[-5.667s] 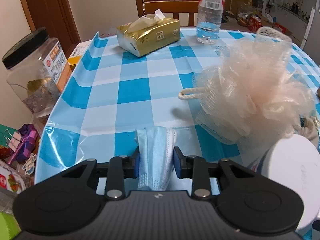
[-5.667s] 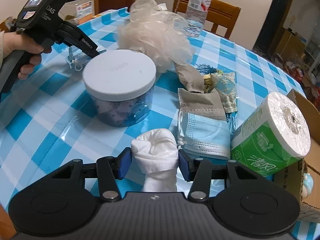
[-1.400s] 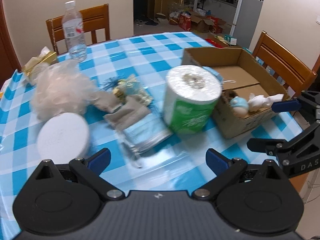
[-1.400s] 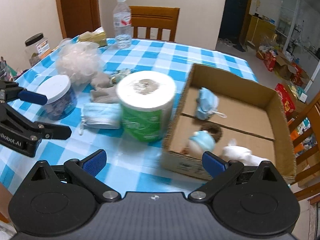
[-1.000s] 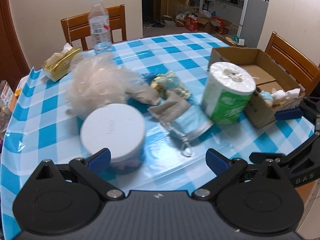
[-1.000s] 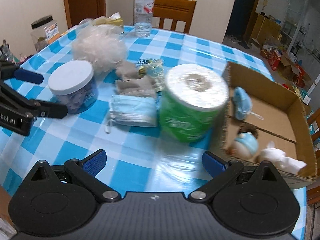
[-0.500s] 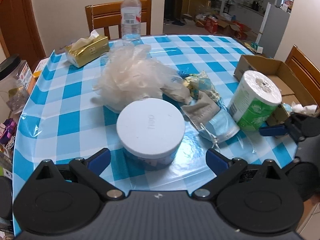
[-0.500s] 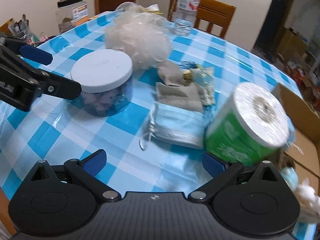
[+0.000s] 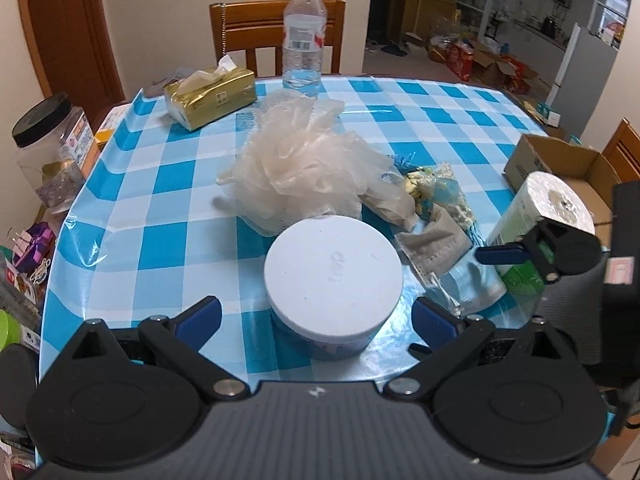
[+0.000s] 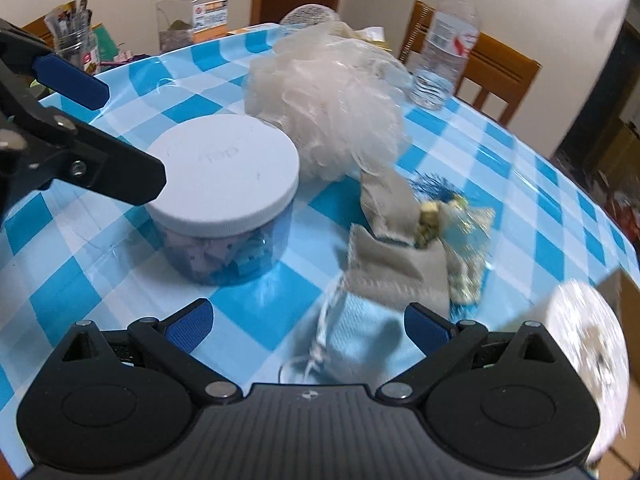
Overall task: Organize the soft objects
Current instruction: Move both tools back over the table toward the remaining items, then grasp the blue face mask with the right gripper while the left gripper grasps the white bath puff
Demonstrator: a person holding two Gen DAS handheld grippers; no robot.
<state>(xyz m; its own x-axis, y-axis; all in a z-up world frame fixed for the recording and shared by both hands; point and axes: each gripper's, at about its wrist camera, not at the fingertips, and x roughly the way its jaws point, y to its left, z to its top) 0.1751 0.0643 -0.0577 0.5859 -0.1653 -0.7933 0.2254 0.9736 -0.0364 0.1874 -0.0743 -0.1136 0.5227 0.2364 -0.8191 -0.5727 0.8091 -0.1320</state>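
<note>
- I have the round table under its blue-and-white checked plastic cloth [image 9: 132, 208] in front of me, with the soft things heaped mid-table and the brown cardboard box [image 9: 560, 168] at the far right edge.
- The biggest soft item, the cream mesh bath pouf [image 9: 296, 168], sits just beyond the clear jar with the white screw lid [image 9: 334, 276].
- The green-wrapped toilet roll [image 9: 540, 212] stands at the right, between the pile and the box.
- The pale blue pleated face mask [image 10: 360, 340] lies flat on the cloth near me, partly under the grey fabric mask [image 10: 396, 268], with the small blue-and-gold organza pouch [image 10: 468, 240] on their right.
- My left gripper [image 9: 316, 320] has its jaws wide apart and empty, framing the jar.
- My right gripper [image 10: 308, 328] is also spread and empty, hovering right over the blue mask.
- I judge I am between picks: next I need to lower the right one, pinch the mask's near edge without snagging the grey one, and carry it right to the box.
</note>
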